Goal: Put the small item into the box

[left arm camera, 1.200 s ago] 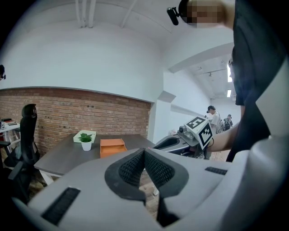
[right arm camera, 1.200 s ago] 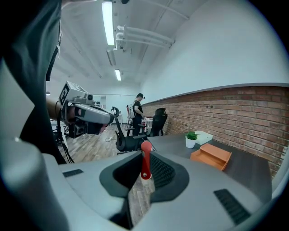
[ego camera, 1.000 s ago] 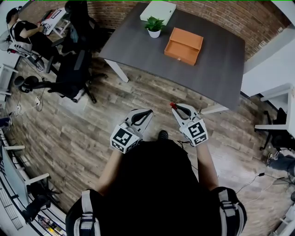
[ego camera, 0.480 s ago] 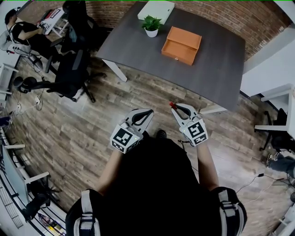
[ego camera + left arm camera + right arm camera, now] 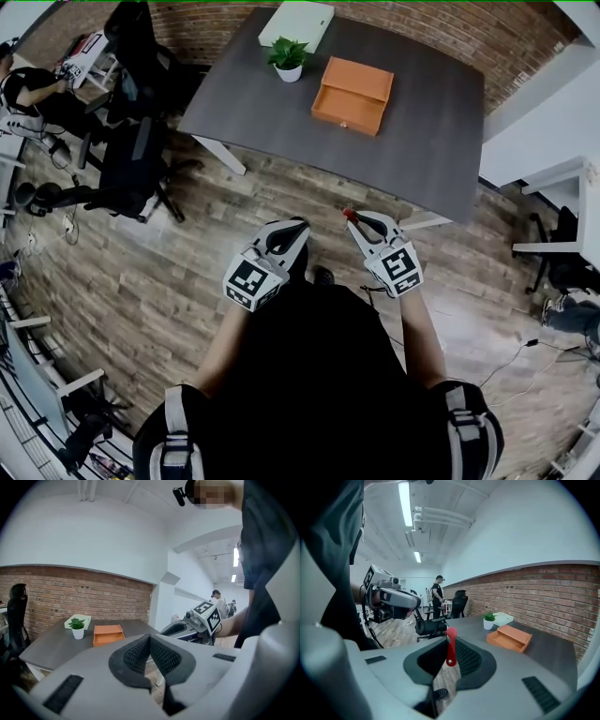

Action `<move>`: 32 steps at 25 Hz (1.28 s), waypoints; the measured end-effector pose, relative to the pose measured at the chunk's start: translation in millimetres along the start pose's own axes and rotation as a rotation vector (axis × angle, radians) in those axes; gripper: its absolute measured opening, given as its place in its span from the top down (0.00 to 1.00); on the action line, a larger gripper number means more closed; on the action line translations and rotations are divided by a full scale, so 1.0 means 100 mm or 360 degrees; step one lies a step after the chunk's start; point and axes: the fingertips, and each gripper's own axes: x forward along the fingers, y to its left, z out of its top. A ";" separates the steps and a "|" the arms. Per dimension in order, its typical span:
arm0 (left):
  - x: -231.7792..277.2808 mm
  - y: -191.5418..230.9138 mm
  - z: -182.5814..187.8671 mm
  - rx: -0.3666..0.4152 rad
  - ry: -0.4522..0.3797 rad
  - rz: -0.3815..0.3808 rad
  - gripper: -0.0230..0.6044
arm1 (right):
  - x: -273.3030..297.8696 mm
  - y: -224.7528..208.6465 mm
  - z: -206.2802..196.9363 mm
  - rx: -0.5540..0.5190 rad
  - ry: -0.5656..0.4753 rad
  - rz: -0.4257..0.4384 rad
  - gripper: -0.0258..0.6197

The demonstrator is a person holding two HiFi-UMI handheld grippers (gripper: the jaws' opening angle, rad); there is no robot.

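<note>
**Approach to the bench.** Your right tool [image 5: 449,644] is clamped on the small red item [image 5: 450,654], which stands upright between the pads and projects above the tips. Your left tool [image 5: 150,640] has its jaws together, with nothing between them. You hold both tools side by side over the wooden floor [image 5: 216,225], well apart from the dark bench [image 5: 431,122]. On the bench lies the open orange box [image 5: 352,94], beside a potted plant [image 5: 287,58] and a flat white case [image 5: 295,23].
</note>
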 end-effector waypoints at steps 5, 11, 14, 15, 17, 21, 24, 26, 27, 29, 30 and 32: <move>0.25 0.22 0.04 0.0017 0.0003 -0.0093 0.93 | 0.11 -0.26 -0.03 0.0043 0.0034 -0.0081 0.86; 0.53 0.67 0.20 0.0014 -0.0005 -0.0161 0.93 | 0.42 -0.59 0.13 0.0065 0.0045 -0.0134 0.86; 0.63 0.95 0.24 -0.0001 -0.0007 -0.0175 0.93 | 0.63 -0.72 0.23 0.0080 0.0049 -0.0154 0.86; 0.66 1.03 0.25 -0.0006 -0.0005 -0.0181 0.93 | 0.69 -0.77 0.26 0.0088 0.0047 -0.0160 0.86; 0.74 1.18 0.28 -0.0013 0.0002 -0.0201 0.93 | 0.81 -0.86 0.32 0.0094 0.0048 -0.0174 0.86; 0.90 1.40 0.34 -0.0003 0.0013 -0.0256 0.93 | 0.97 -1.00 0.41 0.0118 0.0062 -0.0206 0.86; 1.01 1.50 0.37 0.0004 0.0015 -0.0299 0.93 | 1.03 -1.10 0.40 0.0133 0.0075 -0.0241 0.86; 1.07 1.57 0.39 0.0000 0.0016 -0.0327 0.93 | 1.08 -1.16 0.39 0.0151 0.0090 -0.0265 0.86; 1.10 1.60 0.39 0.0000 0.0020 -0.0341 0.93 | 1.09 -1.19 0.40 0.0158 0.0095 -0.0278 0.86; 1.15 1.66 0.39 0.0004 0.0025 -0.0366 0.93 | 1.12 -1.25 0.41 0.0169 0.0100 -0.0305 0.86; 1.17 1.68 0.40 0.0007 0.0025 -0.0376 0.93 | 1.12 -1.28 0.41 0.0174 0.0101 -0.0319 0.86; 1.20 1.75 0.41 0.0011 0.0022 -0.0391 0.93 | 1.14 -1.32 0.42 0.0179 0.0107 -0.0346 0.86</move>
